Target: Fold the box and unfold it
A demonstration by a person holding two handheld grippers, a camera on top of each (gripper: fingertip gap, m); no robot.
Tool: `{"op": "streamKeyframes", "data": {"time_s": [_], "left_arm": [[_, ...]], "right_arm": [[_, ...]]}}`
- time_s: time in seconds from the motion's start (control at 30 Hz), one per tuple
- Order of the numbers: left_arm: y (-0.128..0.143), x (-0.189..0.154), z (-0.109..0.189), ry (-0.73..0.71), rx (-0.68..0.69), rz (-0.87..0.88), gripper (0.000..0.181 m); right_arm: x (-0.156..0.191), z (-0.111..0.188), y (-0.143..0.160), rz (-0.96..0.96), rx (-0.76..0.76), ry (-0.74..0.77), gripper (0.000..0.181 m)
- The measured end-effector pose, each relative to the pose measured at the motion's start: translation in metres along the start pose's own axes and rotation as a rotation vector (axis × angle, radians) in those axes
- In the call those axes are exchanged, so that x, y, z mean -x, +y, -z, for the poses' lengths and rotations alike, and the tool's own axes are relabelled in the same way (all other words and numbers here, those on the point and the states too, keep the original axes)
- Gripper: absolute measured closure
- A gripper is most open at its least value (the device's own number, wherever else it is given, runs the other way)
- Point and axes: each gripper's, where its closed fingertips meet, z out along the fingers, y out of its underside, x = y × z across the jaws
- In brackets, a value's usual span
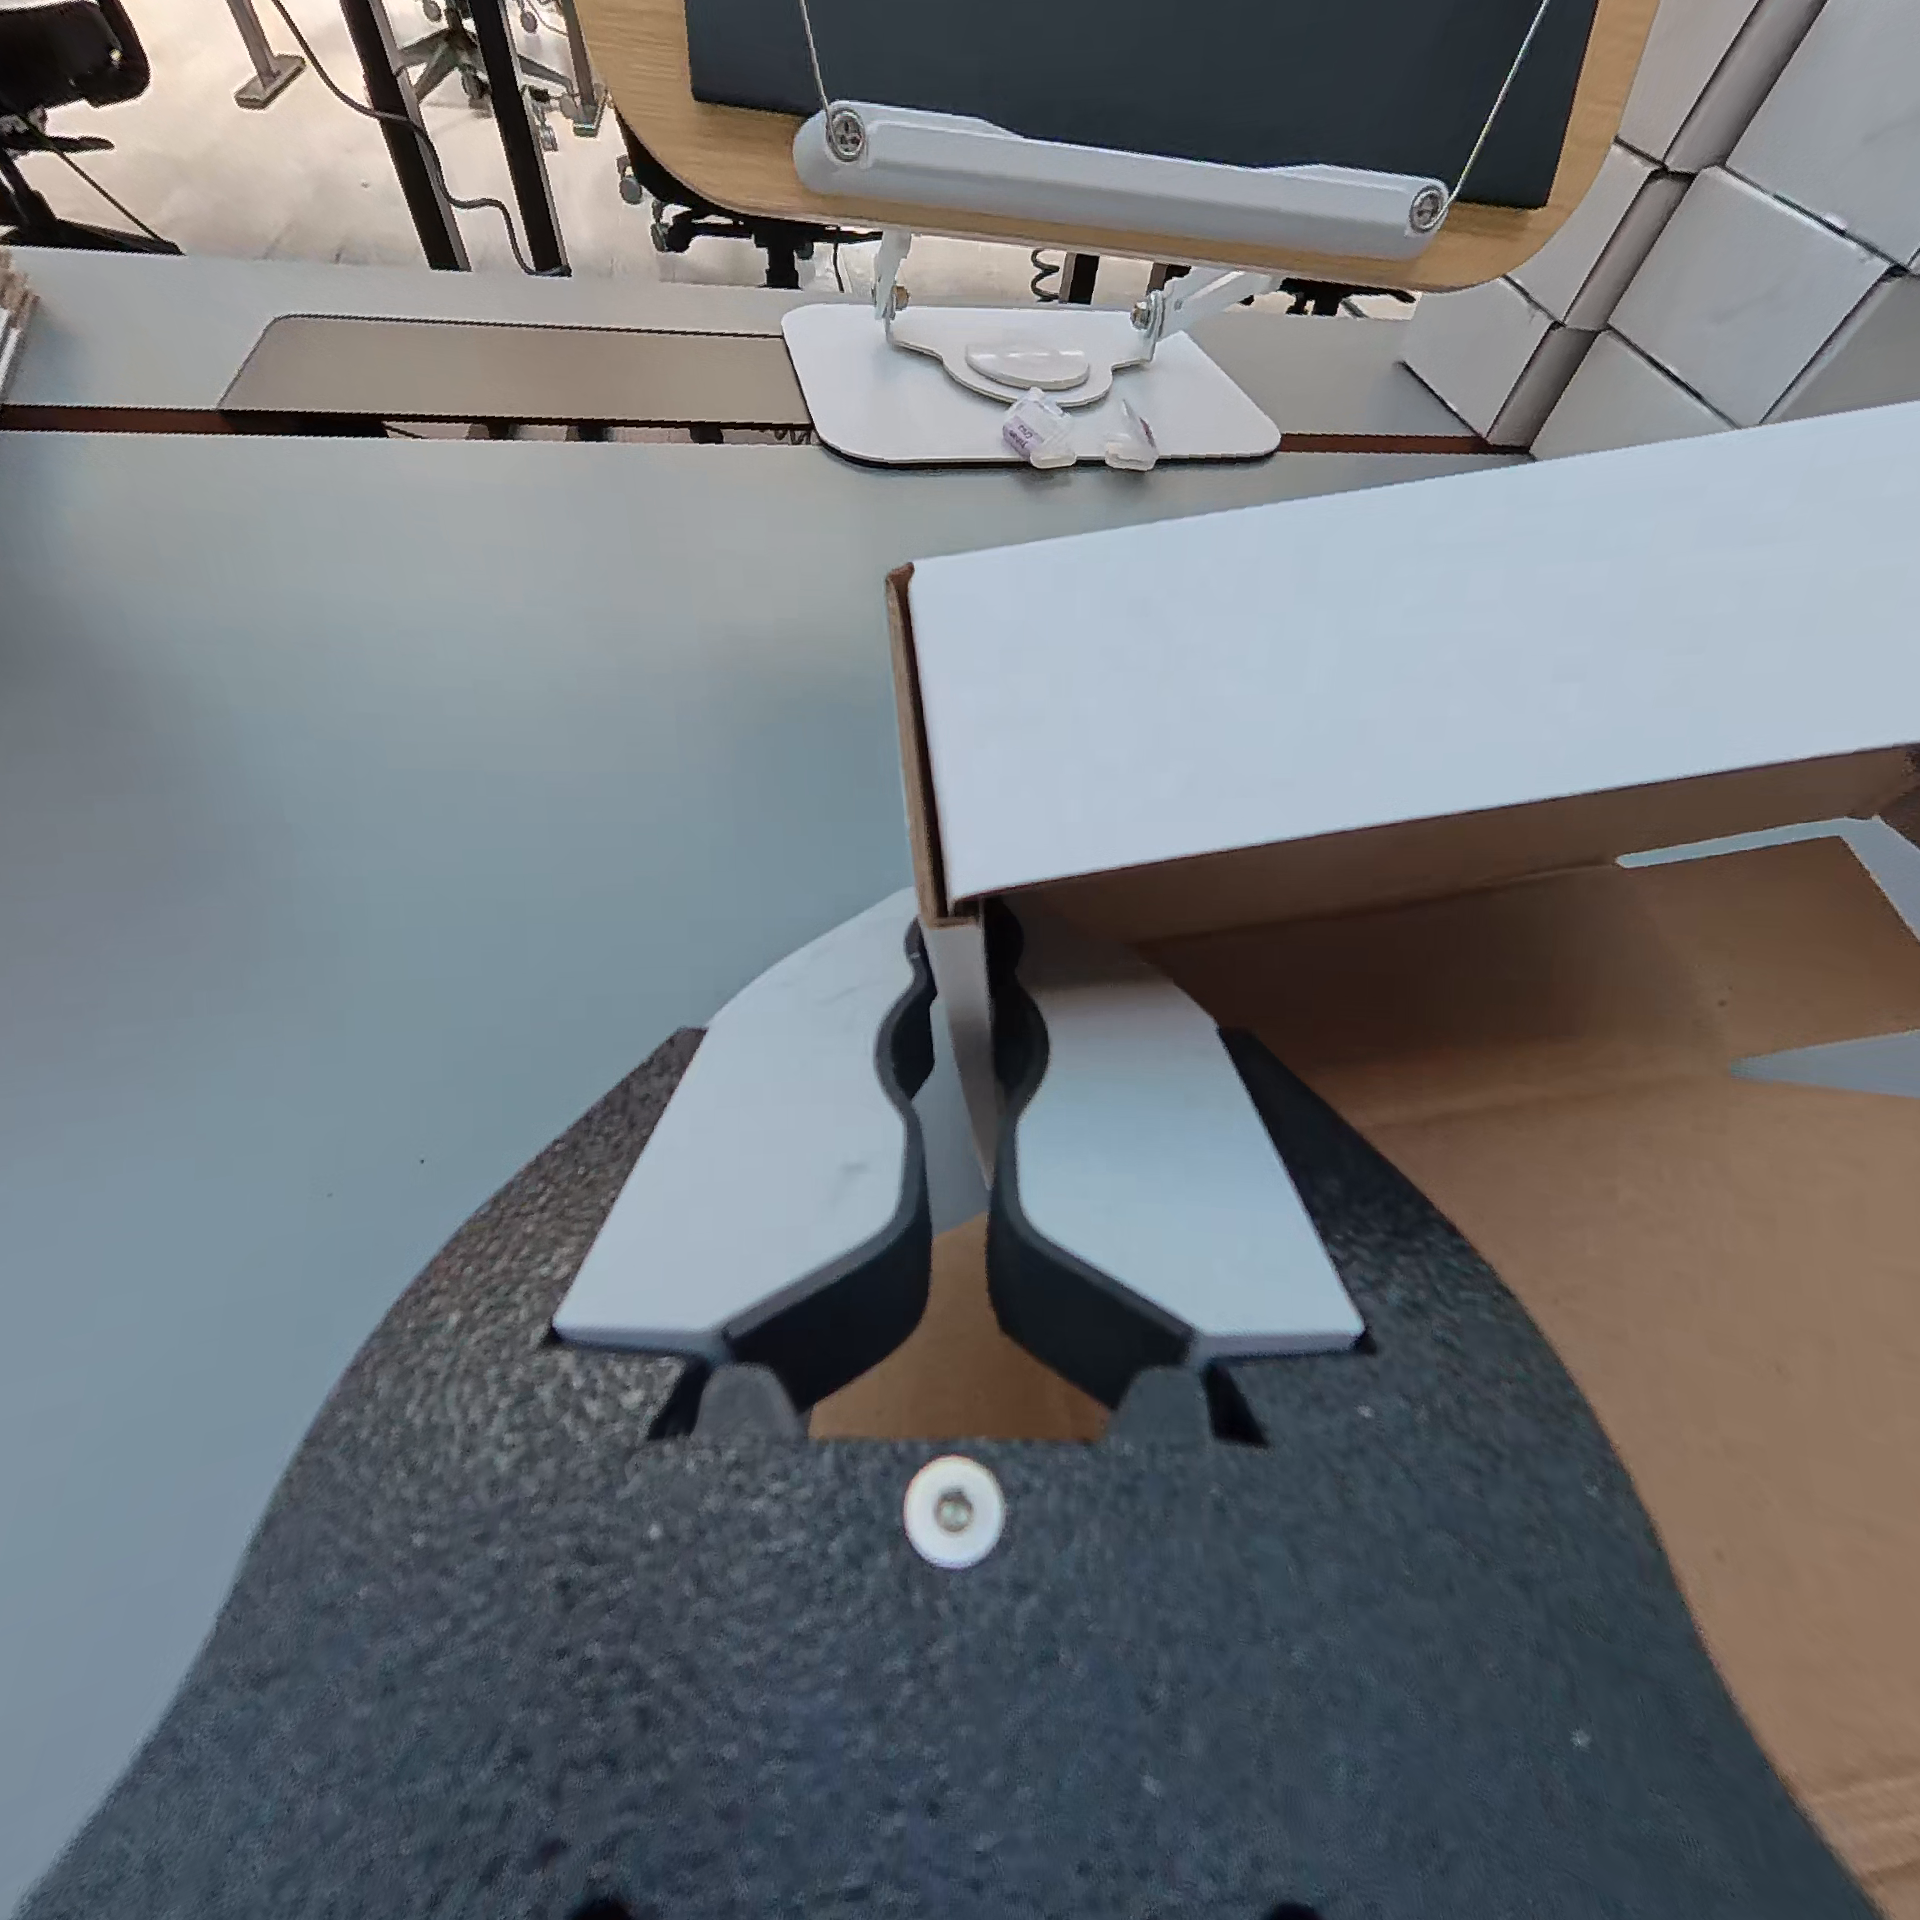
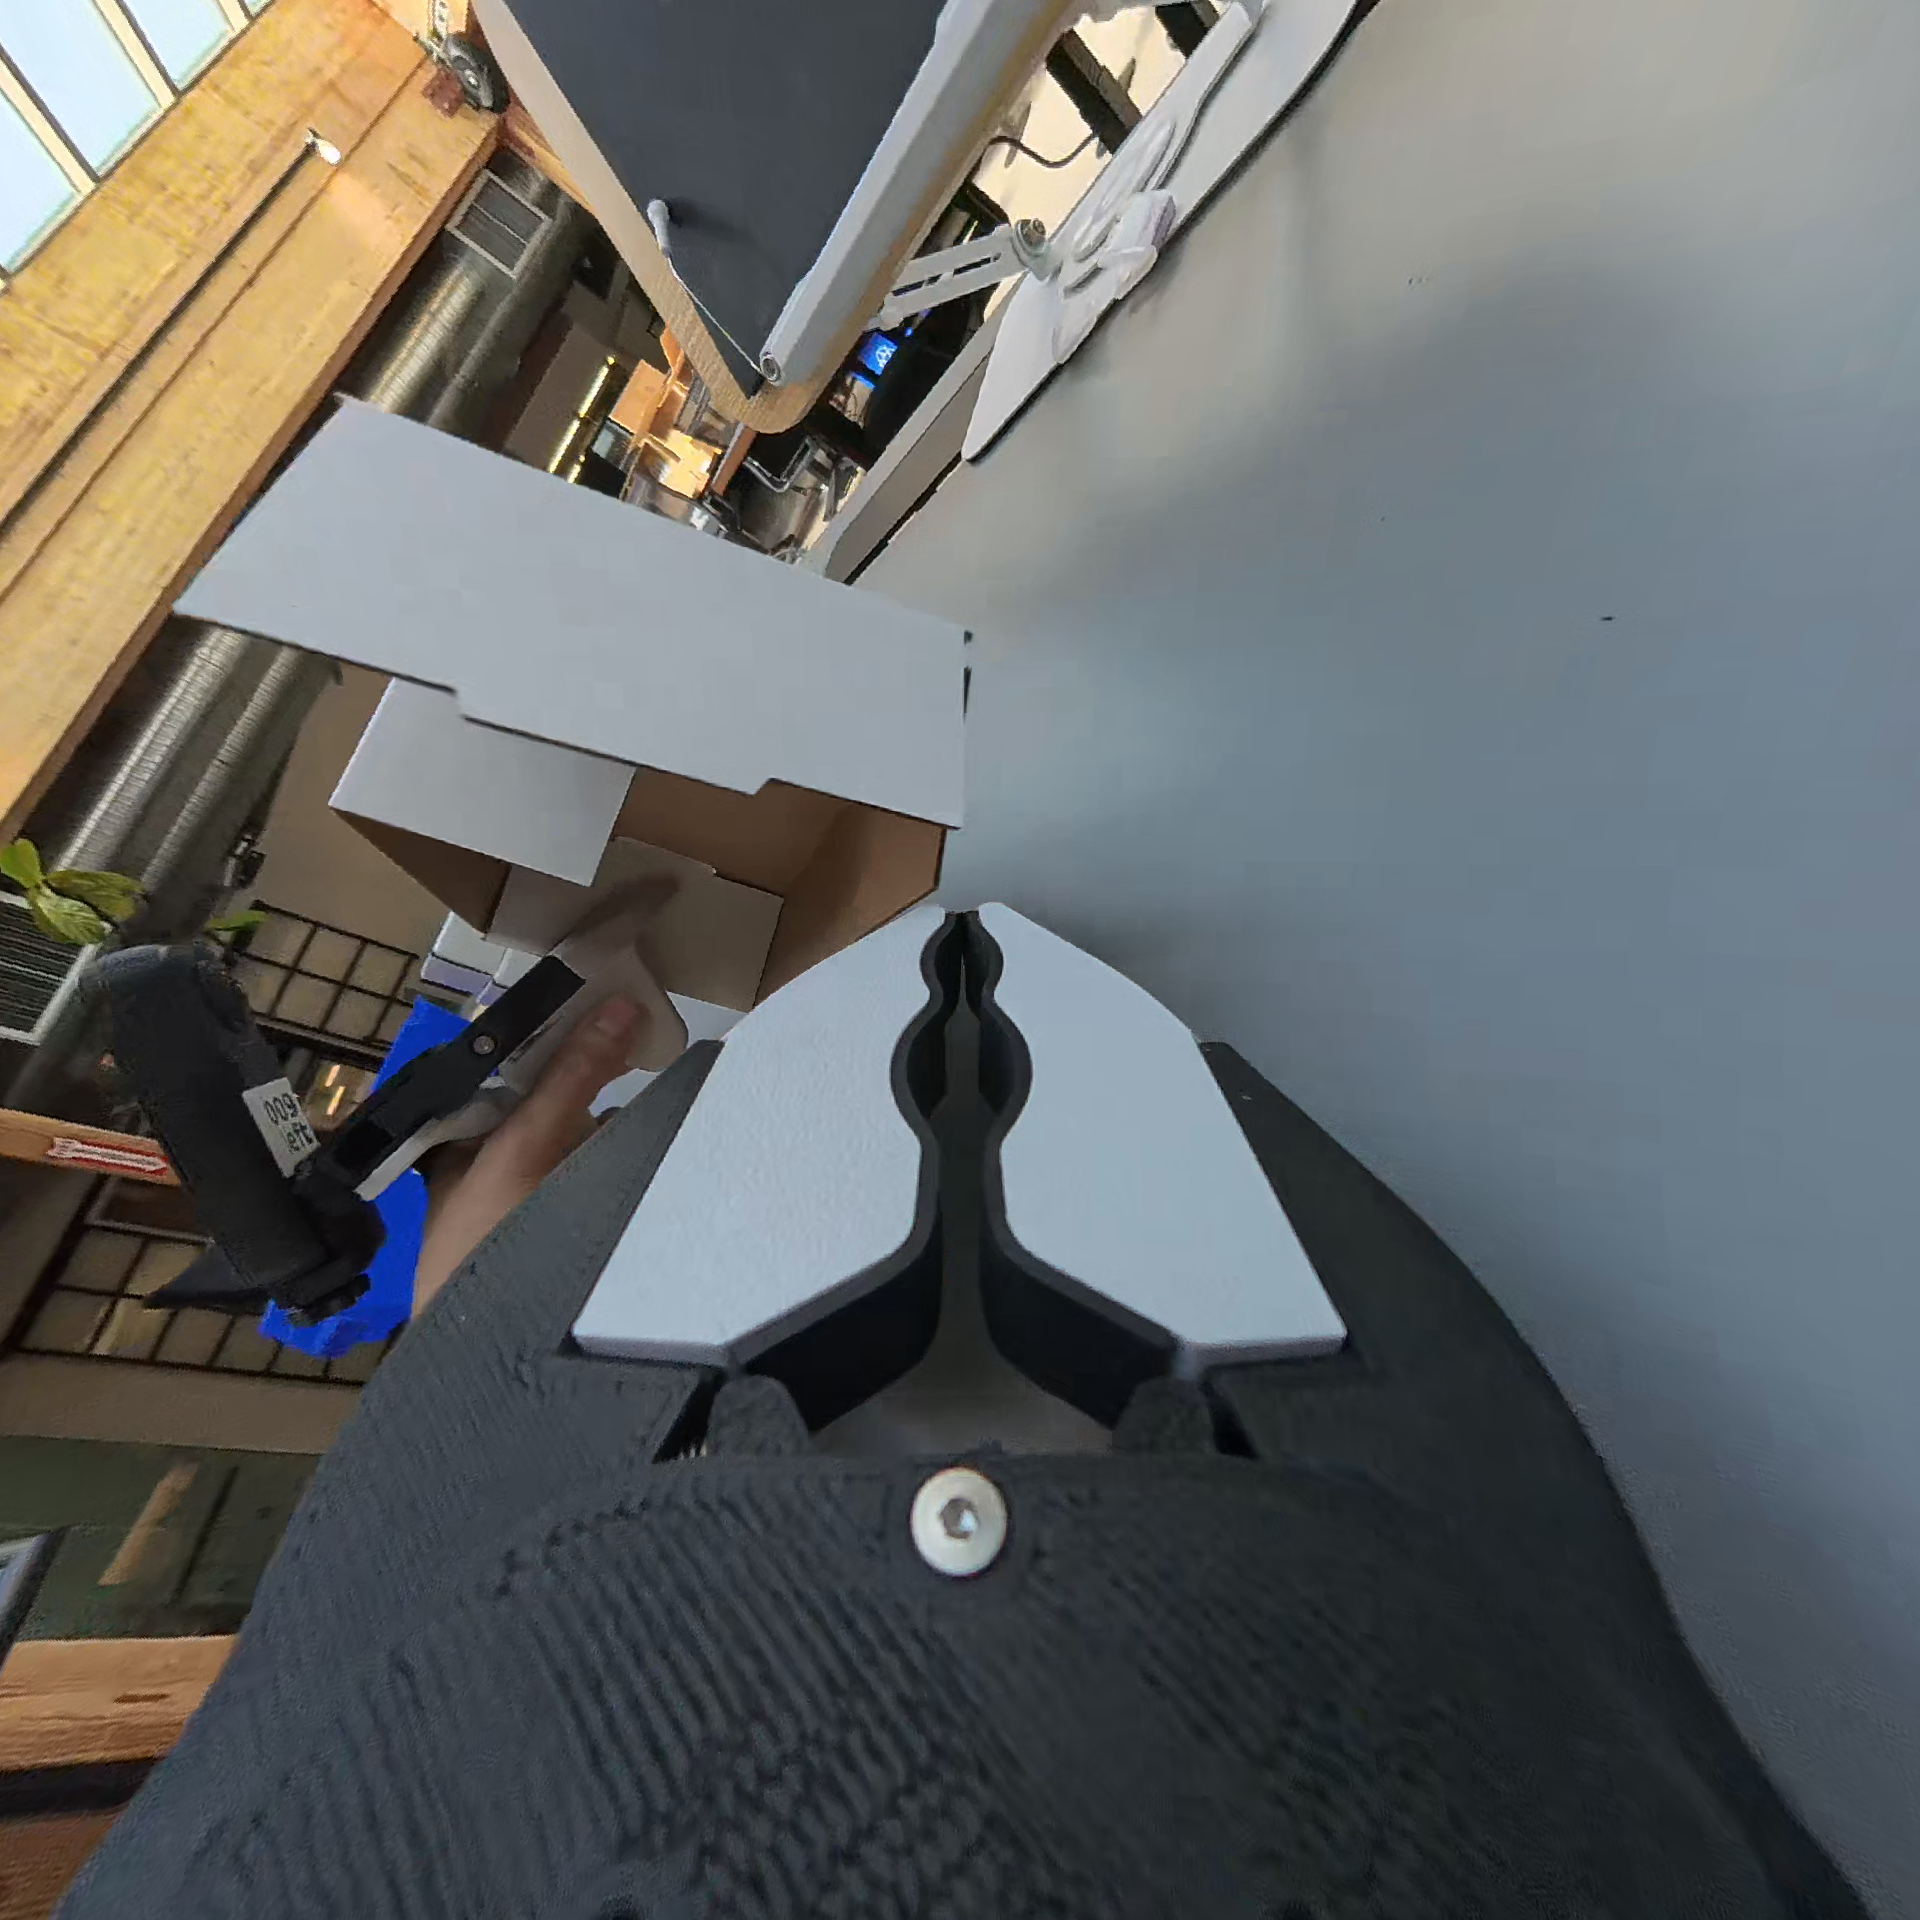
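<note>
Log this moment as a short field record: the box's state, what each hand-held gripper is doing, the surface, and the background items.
box: white cardboard box, brown inside, partly folded, one panel raised over the flat base
left hand-held gripper: shut on a thin white flap of the box
right hand-held gripper: shut, holding nothing, beside the box over the table
surface: grey table
background: tablet stand with white base; stacked white boxes at right
</note>
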Motion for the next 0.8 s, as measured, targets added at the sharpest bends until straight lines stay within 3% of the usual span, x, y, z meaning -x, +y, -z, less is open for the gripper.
{"op": "streamKeyframes", "data": {"time_s": [0.17,0.4,0.8], "left_arm": [[-0.001,-0.001,0.002,0.05,-0.016,0.041,0.175],[0.0,-0.003,0.002,0.059,-0.004,0.028,0.175],[0.003,-0.007,0.0,0.053,0.019,-0.025,0.175]], "right_arm": [[0.001,-0.006,-0.003,-0.099,-0.011,-0.069,0.181],[0.01,-0.003,-0.006,-0.021,-0.057,-0.083,0.181],[0.018,0.003,-0.012,0.43,-0.099,0.138,0.181]]}}
